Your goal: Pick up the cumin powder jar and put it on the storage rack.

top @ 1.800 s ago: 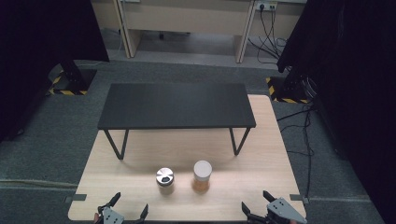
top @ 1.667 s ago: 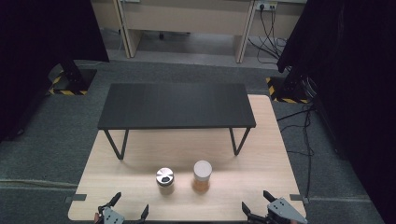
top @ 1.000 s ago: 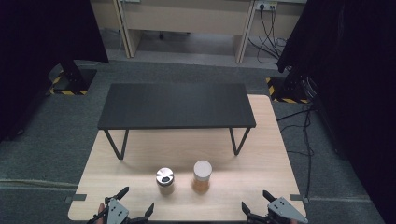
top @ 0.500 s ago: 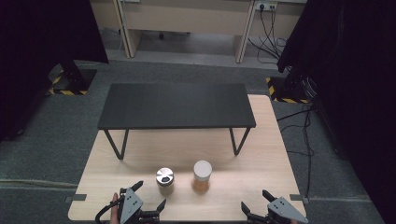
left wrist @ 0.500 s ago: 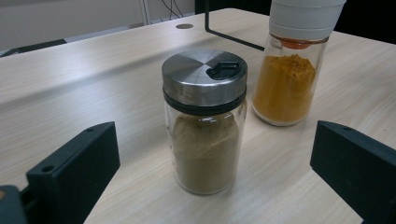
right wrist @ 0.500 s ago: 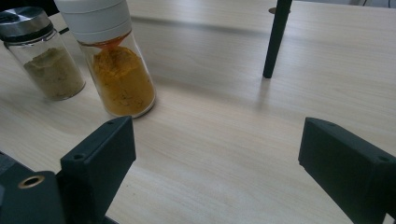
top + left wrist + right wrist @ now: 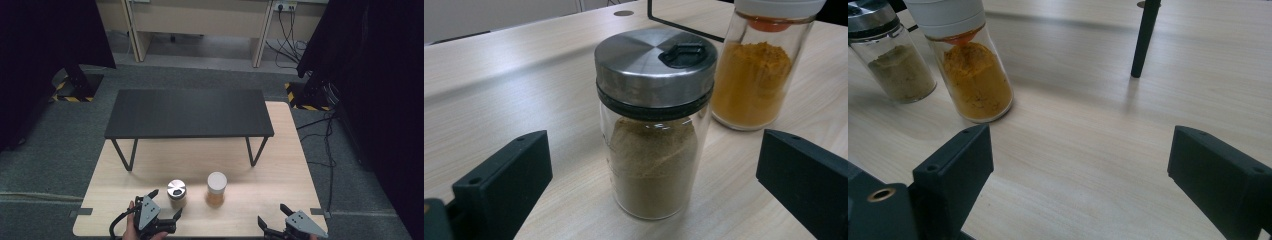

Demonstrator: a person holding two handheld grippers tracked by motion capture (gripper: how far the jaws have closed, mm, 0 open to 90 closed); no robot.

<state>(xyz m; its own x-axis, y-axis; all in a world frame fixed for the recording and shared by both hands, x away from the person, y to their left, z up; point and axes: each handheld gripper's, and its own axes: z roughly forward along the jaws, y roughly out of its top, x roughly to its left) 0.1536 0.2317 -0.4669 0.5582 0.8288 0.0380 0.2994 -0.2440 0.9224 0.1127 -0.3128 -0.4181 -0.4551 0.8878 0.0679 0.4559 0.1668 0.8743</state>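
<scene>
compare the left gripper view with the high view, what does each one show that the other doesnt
Left gripper view: the black flip tab on the steel-lidded jar's lid, the brown powder inside, and the left gripper with its jaws open either side of that jar, not touching.

High view: the black bench across the wooden table, the right gripper at the near edge, the grey floor.

Both: the steel-lidded jar and the white-lidded jar of orange powder.
</scene>
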